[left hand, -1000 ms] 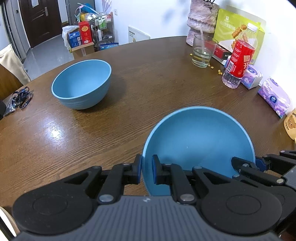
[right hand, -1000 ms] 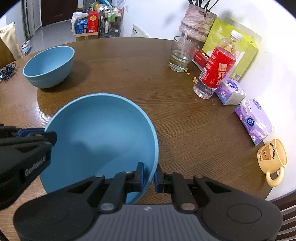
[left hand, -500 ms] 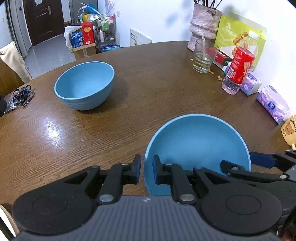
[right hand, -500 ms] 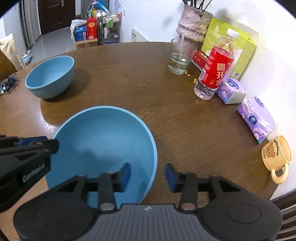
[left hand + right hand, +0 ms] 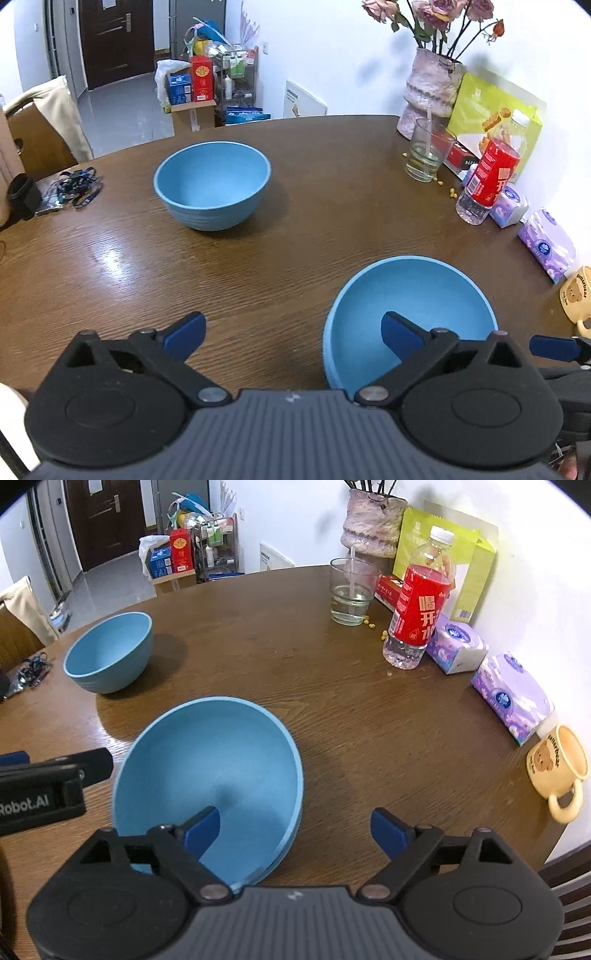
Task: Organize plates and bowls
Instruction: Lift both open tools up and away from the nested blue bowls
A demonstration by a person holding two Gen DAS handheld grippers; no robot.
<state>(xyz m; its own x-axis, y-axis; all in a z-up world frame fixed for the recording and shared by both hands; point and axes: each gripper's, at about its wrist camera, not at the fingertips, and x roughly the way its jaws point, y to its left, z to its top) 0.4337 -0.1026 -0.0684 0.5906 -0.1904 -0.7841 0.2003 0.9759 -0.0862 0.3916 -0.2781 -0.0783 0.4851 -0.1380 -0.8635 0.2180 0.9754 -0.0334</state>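
The near blue bowl (image 5: pixel 410 299) sits on the brown wooden table (image 5: pixel 295 236) close to its front edge, and both grippers have just been opening around its rim. The left gripper (image 5: pixel 291 332) is spread wide, one blue pad over bare wood and the other hanging inside the bowl without touching its wall. The right gripper (image 5: pixel 295 829) is likewise spread, its left pad inside the bowl and its right pad over the tabletop, the rim between them but unpressed. The far blue bowl (image 5: pixel 212 184) stands well apart toward the table's left back edge. Only the left wrist view shows the dried roses above the vase (image 5: pixel 430 92); only the right wrist view shows the whole yellow bear mug (image 5: pixel 559 771) at the right edge, beside the purple tissue packs (image 5: pixel 511 698).
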